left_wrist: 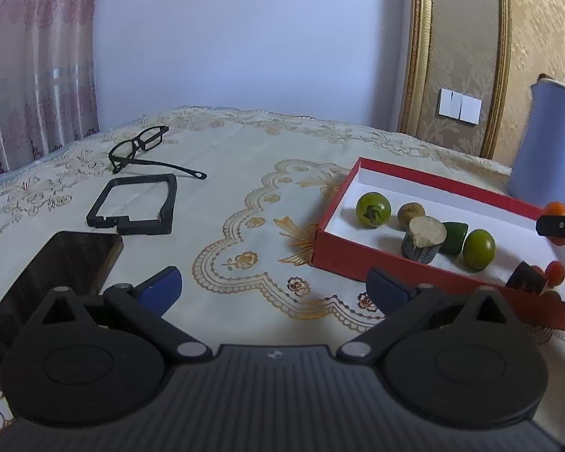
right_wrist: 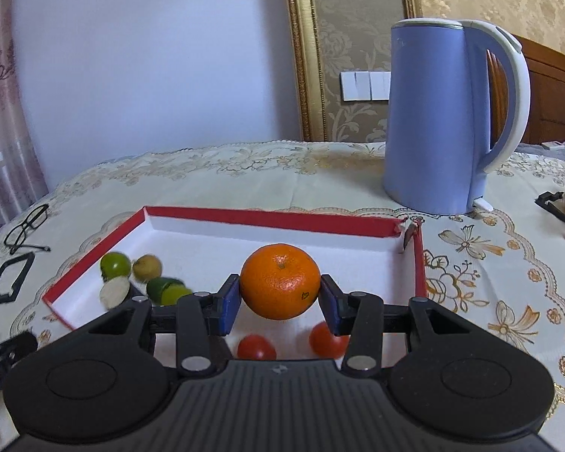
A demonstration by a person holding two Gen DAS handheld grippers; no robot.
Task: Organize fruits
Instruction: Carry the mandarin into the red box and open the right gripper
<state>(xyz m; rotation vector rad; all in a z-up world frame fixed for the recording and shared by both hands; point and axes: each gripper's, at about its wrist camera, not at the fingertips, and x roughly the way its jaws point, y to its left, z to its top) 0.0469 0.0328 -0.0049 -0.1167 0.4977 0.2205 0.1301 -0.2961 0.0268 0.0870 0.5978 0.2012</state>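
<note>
The right gripper (right_wrist: 280, 297) grips an orange (right_wrist: 280, 281) above the red box (right_wrist: 267, 216). The left gripper (left_wrist: 274, 286) gapes wide — nothing between its pads — over the table (left_wrist: 245, 188).

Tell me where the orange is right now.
In the right wrist view the orange sits centre frame, clamped between the right gripper pads above the red box, with two small red fruits below it.

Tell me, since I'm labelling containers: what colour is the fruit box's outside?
Red, with a white inside; the box shows best in the right wrist view.
</note>
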